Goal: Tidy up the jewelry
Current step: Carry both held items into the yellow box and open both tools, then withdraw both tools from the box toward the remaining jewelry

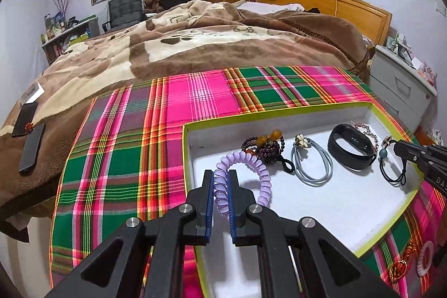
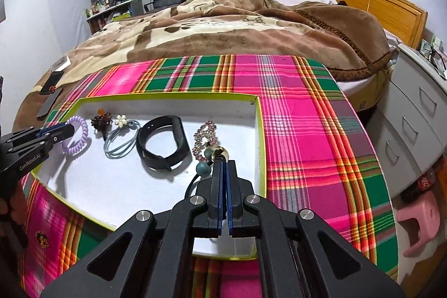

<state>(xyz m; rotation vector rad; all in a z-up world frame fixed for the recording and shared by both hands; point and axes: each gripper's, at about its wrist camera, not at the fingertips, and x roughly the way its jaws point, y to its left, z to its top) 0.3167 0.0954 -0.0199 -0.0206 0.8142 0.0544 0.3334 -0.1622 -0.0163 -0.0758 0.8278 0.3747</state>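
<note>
Both tongs hold hair ties over the white tray [image 1: 391,231]: left gripper [image 1: 221,187] squeezes the purple coil tie [image 1: 251,172], right gripper [image 2: 223,175] pinches shut on the black bead tie [image 1: 391,169]. Four pieces already lie inside; maybe two wait outside at five o'clock.

A shallow white tray [image 2: 259,130] with a yellow-green rim, centre frame, holds in a row a lilac spiral hair tie [image 1: 259,172], dark beaded bracelet [image 1: 265,147], grey elastic [image 1: 311,165], black wristband [image 1: 350,148] and pink beaded piece [image 2: 205,137].
</note>
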